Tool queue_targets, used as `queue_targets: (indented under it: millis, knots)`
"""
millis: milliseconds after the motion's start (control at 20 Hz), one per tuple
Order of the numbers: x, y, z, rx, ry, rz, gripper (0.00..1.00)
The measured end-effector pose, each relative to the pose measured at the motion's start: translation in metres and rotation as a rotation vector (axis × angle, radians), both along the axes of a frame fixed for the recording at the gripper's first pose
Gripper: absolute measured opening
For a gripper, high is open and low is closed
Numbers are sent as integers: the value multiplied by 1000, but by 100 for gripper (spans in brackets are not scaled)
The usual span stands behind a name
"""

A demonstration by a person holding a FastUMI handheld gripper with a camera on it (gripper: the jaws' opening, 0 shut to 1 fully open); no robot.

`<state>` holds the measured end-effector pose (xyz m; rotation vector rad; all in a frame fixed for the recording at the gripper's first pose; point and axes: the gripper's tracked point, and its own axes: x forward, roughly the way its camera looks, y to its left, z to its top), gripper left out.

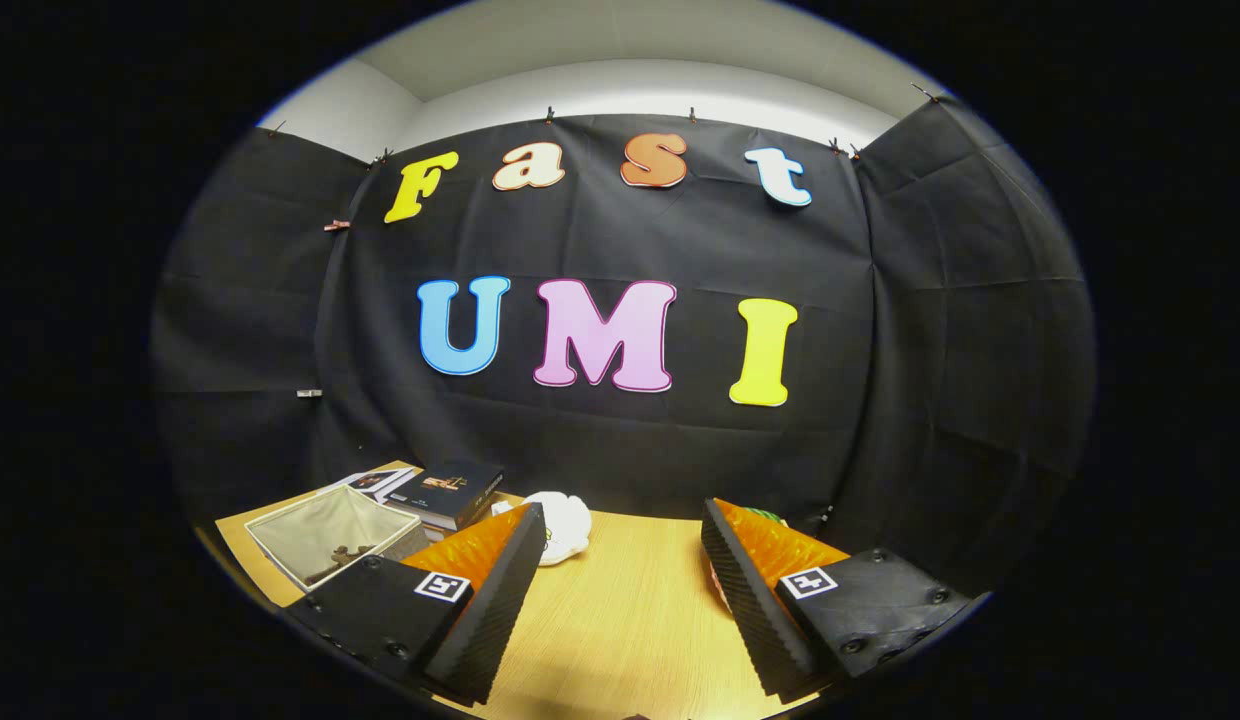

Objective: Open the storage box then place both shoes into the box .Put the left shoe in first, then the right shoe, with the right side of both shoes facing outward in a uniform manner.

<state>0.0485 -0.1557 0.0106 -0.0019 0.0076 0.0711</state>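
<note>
The gripper (620, 600) is held above the surface (620, 620) with its fingers (500, 600) spread wide apart; nothing is gripped between them. Bare light wood grain is seen in the gap. A square black-and-white marker tag is carried on the back of each finger; no readable text is found on either tag.

Just beyond the tip of the left finger, a white shoe (565, 525) is seen lying on the surface, partly covered by that finger. Its orientation cannot be determined. Behind the right finger, a sliver of a pale, reddish-edged object is glimpsed at the finger's inner side, and a small green-and-white item at its upper tip; neither can be identified.

Further to the left, beside the left finger, the storage box (330, 535) is noted: a pale fabric-walled box, open at the top, with a few small dark items lying on its floor. Just behind it, between the box and the shoe, a short stack of books (450, 492) is seen, the top one dark-covered with a small picture. Printing is present on the covers but is too small to be read.
</note>
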Motion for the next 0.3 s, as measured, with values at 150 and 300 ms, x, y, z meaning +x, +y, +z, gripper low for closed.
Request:
queue_targets:
  millis: [150,300]
  knots:
    - [0,1,2,10,-2,2,96]
    - [2,0,-2,17,16,3,96]
